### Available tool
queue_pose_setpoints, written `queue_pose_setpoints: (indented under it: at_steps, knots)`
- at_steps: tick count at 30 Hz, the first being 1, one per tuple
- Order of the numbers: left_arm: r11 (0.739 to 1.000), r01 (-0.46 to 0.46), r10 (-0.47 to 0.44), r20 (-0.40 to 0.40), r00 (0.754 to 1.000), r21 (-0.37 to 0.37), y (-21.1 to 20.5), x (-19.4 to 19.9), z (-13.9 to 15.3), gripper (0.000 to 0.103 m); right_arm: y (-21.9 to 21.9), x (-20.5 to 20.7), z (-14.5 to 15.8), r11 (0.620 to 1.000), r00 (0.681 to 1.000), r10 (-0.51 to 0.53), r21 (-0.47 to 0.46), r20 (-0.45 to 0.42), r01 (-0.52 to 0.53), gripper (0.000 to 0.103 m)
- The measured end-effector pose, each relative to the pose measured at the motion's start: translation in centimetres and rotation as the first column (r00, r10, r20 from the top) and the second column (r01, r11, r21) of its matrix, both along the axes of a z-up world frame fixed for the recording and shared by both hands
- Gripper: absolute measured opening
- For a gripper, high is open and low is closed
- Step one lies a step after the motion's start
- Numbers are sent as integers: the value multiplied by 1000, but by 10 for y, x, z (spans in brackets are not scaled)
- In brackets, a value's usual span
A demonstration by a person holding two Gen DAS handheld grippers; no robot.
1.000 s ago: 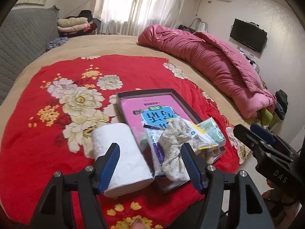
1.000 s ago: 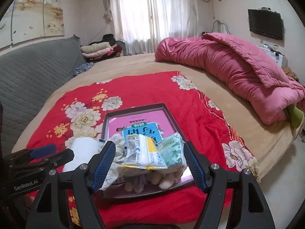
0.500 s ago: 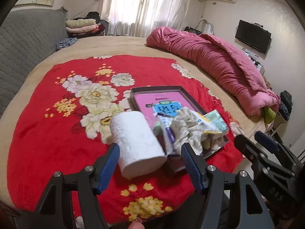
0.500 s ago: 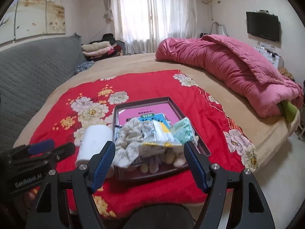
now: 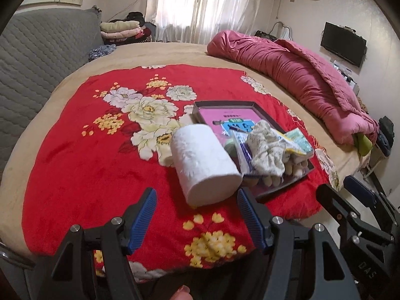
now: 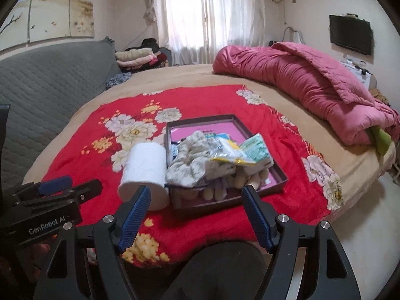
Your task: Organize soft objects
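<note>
A white paper roll [image 5: 203, 161] lies on its side on the red floral blanket [image 5: 82, 155], touching the left wall of a dark tray [image 5: 297, 178]. The tray holds a pink book, a floral cloth [image 5: 266, 152], plastic packets [image 5: 298, 140] and a glove. My left gripper [image 5: 196, 216] is open and empty, just short of the roll. My right gripper [image 6: 196, 213] is open and empty, in front of the tray [image 6: 200, 203], with the roll [image 6: 145, 172] and the cloth [image 6: 192, 165] beyond it.
A rolled pink quilt [image 5: 295, 75] lies along the bed's right side. A grey quilted headboard [image 5: 37, 57] is on the left, with folded clothes [image 5: 121, 30] behind. The bed's front edge [image 6: 345, 192] is close to both grippers.
Both grippers have pulled back toward the bed's front edge and stayed open. The roll, tray and cloth now look smaller and farther; none of them moved.
</note>
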State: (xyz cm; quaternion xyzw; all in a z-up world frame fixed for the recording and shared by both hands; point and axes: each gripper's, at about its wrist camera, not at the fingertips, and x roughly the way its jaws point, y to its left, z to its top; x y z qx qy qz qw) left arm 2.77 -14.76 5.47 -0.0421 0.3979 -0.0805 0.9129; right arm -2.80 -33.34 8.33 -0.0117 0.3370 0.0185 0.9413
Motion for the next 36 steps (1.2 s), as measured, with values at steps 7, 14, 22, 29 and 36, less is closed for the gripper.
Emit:
queue_pose_setpoints:
  at_steps: [7,14,22,29,36]
  knots:
    - [1000,-2,2,-25,1000,8,4,-23,-5,66,5,-8,1,1000,1000,-2,-10,6,2,76]
    - [1000,-7,7,-22,1000,5,8,-38,-5,67,7,-15,-1,1000,1000,8,3,0,-8,76]
    - [1000,3,-3,-25,1000,11,2,-39,-6,66,10,-19,-5,1000,1000,16,2,-8,-16,77]
    - [1000,5,-4,-37,999,21,-3,-37,-12,66,10,-18,-10,1000,1000,5,16,-30,-4,77]
    - [1000,-1,2,-52,999,22,-2,-36,-16,66,11,-16,-13,1000,999,6,18,-44,-5,77]
